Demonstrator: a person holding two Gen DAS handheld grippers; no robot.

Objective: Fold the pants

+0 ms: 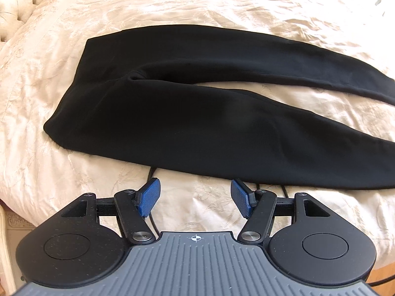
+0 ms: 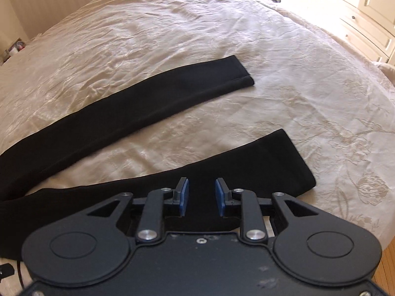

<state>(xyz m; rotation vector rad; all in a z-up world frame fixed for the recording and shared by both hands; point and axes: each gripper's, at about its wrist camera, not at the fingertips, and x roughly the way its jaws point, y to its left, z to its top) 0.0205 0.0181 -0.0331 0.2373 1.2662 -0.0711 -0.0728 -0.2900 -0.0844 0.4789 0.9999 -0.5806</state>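
Observation:
Black pants [image 1: 187, 103] lie flat on a cream bedspread, waistband to the left, both legs spread apart toward the right. My left gripper [image 1: 195, 185] is open and empty, just short of the near leg's edge. In the right wrist view the two leg ends show: the far leg [image 2: 148, 103] with its hem, and the near leg [image 2: 246, 162]. My right gripper [image 2: 200, 183] is open and empty, hovering over the near leg close to its hem.
The cream embroidered bedspread [image 2: 308, 113] covers the whole bed. A tufted headboard [image 1: 17, 2] is at the far left. A black cable [image 1: 151, 172] lies on the bed by the left gripper. White drawers [image 2: 365, 22] stand past the bed's right side.

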